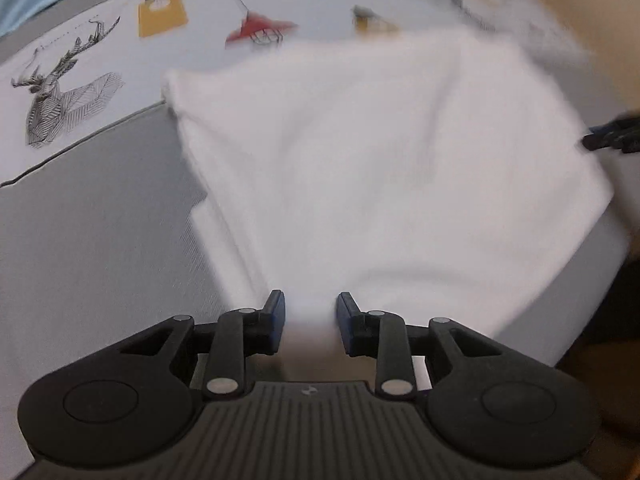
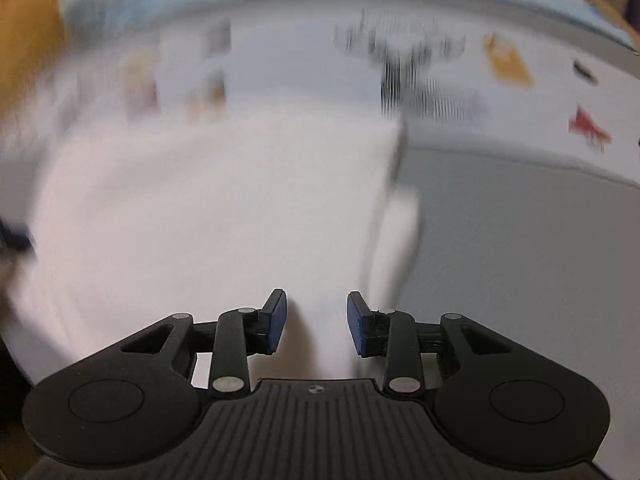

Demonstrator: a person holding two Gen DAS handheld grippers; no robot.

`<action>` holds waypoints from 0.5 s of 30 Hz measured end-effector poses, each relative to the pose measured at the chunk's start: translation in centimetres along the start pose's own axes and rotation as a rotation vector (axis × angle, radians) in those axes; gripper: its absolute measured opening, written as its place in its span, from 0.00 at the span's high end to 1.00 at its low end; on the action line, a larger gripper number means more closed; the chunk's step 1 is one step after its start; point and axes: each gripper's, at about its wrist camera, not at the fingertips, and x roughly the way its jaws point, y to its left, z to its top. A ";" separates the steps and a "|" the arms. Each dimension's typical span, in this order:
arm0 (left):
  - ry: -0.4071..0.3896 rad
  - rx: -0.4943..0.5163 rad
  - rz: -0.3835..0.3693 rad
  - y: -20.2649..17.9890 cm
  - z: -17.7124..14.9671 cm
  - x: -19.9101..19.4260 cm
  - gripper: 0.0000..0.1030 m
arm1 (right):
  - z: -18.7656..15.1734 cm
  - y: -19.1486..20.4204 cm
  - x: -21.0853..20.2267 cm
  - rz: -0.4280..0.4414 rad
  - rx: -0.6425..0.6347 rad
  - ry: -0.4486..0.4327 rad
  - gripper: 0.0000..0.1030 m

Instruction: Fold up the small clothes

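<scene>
A white garment (image 1: 360, 168) lay spread over a grey desk (image 1: 92, 248), its far edge reaching a white cloth printed with a line-drawn deer (image 1: 60, 100) and coloured lamps. The garment looked flat and broad, with one narrow layer showing under its left side, so by my judgement the folding had barely started and most folds were left to do. Both views were smeared by motion.

The left tool (image 1: 310, 316) sat at the garment's near edge, on the side farthest from the deer cloth. Its blue-padded fingers (image 1: 276, 312) stood partly apart with a bunch of white fabric drawn up between them, apparently pinched.

The right tool (image 2: 316, 318) sat at the same near edge, towards the garment's right corner. Its fingers (image 2: 358, 320) stood a little wider; fabric lay between them, but whether they gripped it could not be told.
</scene>
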 end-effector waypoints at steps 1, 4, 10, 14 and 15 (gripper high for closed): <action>-0.019 -0.007 0.001 -0.1 -0.2 -0.6 0.68 | -1.2 -0.1 0.5 -0.033 -0.025 0.048 0.58; -0.059 -0.125 0.004 0.8 -0.9 -2.2 0.67 | -2.4 -1.5 -1.2 -0.022 0.064 -0.001 0.50; 0.005 -0.206 0.041 0.5 -2.0 -2.5 0.56 | -4.3 -1.6 -2.2 0.020 0.157 0.000 0.50; 0.032 -0.176 0.054 -0.3 -2.5 -2.1 0.84 | -5.1 -0.1 -1.5 0.021 0.138 0.050 0.51; 0.023 -0.164 0.046 -0.4 -2.9 -2.3 0.93 | -5.5 0.4 -1.3 -0.007 0.111 0.066 0.55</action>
